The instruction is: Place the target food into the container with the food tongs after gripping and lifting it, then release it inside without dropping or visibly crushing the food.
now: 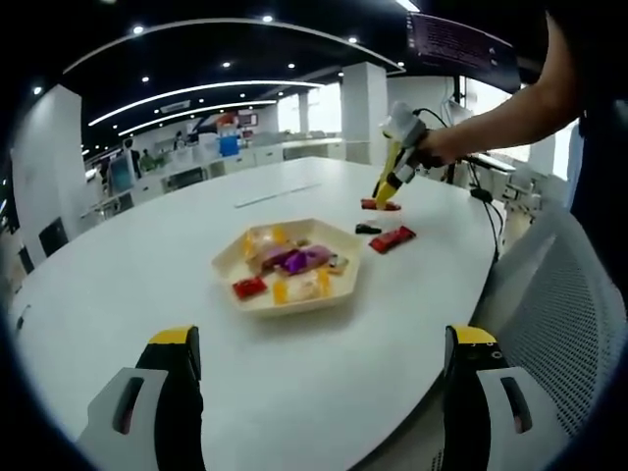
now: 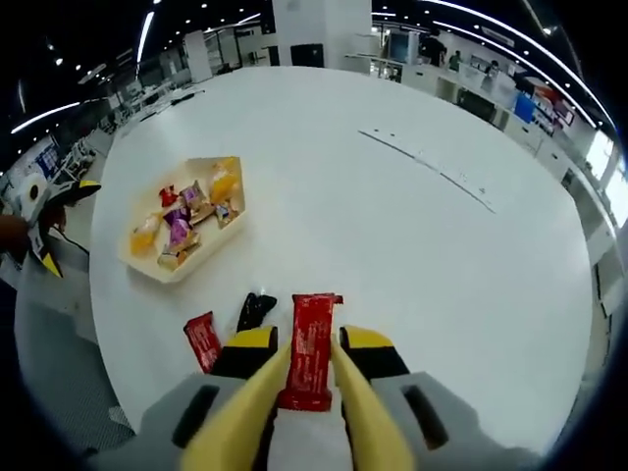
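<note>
In the right gripper view, the right gripper (image 2: 312, 368) carried yellow food tongs (image 2: 294, 412) whose two arms ran forward on either side of a red wrapped snack bar (image 2: 311, 350) lying flat on the white counter (image 2: 392, 216). The tong tips bracketed the bar closely, but whether they actually pressed it could not be told, nor how far the gripper's own jaws were squeezed. Just to the left of the bar lay a small black wrapped sweet (image 2: 256, 310) and, beyond that, a smaller red packet (image 2: 203, 340), both on the counter and apart from the tongs. Farther off to the upper left sat the cream hexagonal tray (image 2: 162, 270), holding a pile of assorted wrapped sweets (image 2: 186, 218) in yellow, purple and red.

In the left gripper view, the left gripper (image 1: 319, 392) hovered with its jaws spread wide and nothing between them, facing the same tray (image 1: 294, 306) in mid-counter. Beyond the tray, a person's hand (image 1: 437, 149) held the right gripper, its tongs (image 1: 388, 182) pointing down onto a red snack (image 1: 380, 205).
</note>
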`<state>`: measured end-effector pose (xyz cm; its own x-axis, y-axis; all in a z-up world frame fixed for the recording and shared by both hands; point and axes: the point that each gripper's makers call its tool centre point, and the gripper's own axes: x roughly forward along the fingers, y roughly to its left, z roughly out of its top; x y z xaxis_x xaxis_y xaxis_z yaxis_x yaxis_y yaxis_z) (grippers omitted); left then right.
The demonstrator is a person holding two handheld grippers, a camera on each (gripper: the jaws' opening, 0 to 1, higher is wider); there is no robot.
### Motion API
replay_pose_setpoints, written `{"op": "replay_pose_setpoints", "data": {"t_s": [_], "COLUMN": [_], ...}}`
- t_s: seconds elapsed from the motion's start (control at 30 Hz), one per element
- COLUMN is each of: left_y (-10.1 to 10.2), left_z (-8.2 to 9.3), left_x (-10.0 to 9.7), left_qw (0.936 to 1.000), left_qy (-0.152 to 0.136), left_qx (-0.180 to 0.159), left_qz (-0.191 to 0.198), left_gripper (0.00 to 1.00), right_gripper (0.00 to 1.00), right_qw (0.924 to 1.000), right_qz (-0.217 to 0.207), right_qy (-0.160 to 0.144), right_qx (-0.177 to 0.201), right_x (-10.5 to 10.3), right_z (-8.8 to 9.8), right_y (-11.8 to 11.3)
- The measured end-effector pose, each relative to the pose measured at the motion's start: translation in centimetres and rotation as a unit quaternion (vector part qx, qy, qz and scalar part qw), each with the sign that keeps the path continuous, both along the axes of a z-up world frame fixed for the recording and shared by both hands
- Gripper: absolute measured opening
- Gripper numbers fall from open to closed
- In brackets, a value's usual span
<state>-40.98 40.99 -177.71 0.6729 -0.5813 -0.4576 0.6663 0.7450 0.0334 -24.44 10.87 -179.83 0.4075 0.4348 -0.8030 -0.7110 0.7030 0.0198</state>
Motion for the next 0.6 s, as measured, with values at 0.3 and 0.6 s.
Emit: {"op": "replay_pose_setpoints", "data": {"t_s": [0.3,0.6], "left_y": [-0.1,-0.2], "left_z": [0.3,0.4], "left_x": [0.0,-0.1], "left_qw": [1.0000,0.9999], "left_qy": [-0.003,-0.005], "left_qx": [-0.004,-0.008], "left_qz": [-0.002,-0.004], "left_gripper": [0.99,0.99], "right_gripper": [0.24,0.24], "right_qw": [0.9997,0.9996], "right_qz": [0.020,0.020], "right_qy": [-0.011,-0.018], "right_qx": [0.003,0.004], "right_x": [1.4,1.9], "right_z": [3.4,4.8], "right_y": [0.3,-0.1]}}
